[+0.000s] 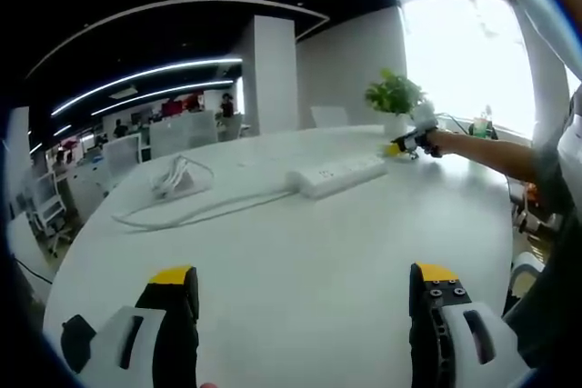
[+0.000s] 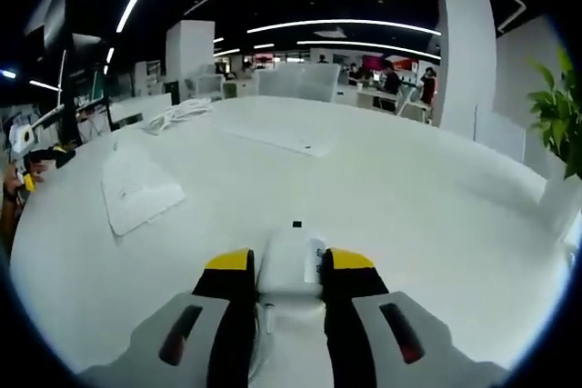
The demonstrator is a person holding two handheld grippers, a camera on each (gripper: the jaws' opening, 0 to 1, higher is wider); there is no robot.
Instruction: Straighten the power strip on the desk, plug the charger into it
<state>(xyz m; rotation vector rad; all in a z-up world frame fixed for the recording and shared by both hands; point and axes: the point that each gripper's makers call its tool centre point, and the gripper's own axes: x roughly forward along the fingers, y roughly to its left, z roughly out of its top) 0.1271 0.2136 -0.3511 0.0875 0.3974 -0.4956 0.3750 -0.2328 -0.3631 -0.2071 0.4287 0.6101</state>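
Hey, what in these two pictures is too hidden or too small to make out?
- Power strip, left gripper view: sockets too small to count.
- Charger, right gripper view: its lower part hidden between the right gripper jaws; prongs not visible.
- Coiled cable, left gripper view: far end blurred.

Both the left gripper (image 1: 305,302) and the right gripper (image 2: 288,281) have black fingers (image 1: 177,315) with yellow tips, white housings with dark slots, and small screws. The person's sleeve (image 1: 555,165) is grey.
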